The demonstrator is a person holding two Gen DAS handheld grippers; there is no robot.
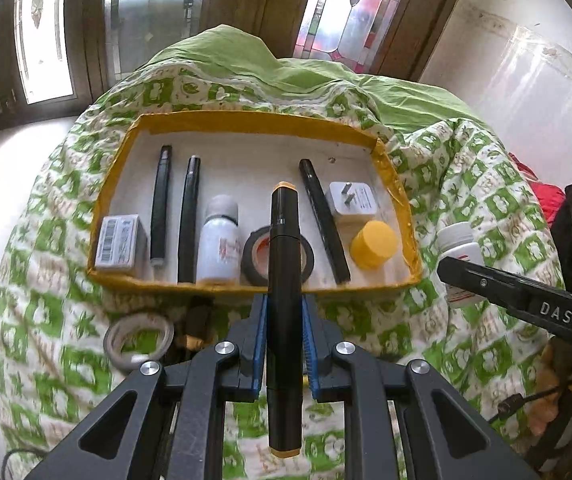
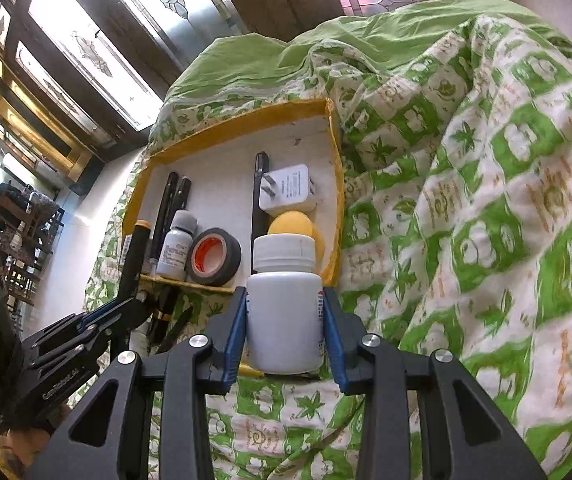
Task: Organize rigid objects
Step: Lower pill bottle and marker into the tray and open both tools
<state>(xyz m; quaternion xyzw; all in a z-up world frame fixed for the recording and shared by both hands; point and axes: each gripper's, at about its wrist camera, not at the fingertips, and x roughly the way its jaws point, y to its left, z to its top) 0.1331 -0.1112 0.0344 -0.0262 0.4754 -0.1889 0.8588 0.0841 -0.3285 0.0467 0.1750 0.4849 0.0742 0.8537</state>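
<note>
**Two grippers loaded at the tray's near edge**

The left gripper (image 1: 283, 344) clamps a black marker (image 1: 283, 280), its long axis pointing straight into the yellow-rimmed tray (image 1: 245, 120), over the near wall by the black tape roll (image 1: 277, 256). The right gripper (image 2: 286, 332) grips an upright white bottle (image 2: 284, 312) near the tray's right near corner. Everything rests on a green patterned quilt (image 2: 486, 200) on the bed, with windows behind.

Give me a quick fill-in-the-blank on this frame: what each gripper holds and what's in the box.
1. The left gripper is shut on a black ____ with orange ends.
2. The right gripper grips a white ____ with a ribbed cap.
3. Inside the yellow-rimmed box, the black tape roll has an ____ core.

Missing words: marker; bottle; orange
</note>
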